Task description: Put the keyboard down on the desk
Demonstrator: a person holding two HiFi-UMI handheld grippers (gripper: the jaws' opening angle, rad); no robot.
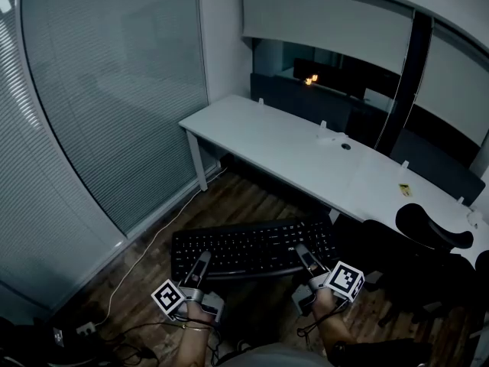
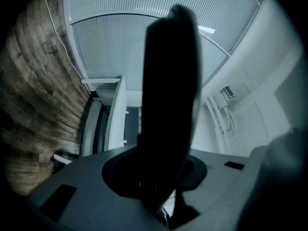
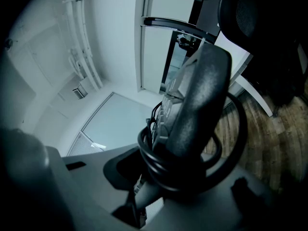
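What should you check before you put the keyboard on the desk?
1. Left claw pinches the keyboard near its left end: ok.
2. Right claw pinches it near its right end: ok.
3. Keyboard held flat, keys up: ok.
4. Keyboard above the desk: not ok. It hangs over the floor, short of the desk's near edge.
5. Bare spot on the desk to land on: ok, its left part shows nothing on it.
6. Cord tucked away: cannot tell. It loops round the keyboard by the right claw, but its end is not visible.
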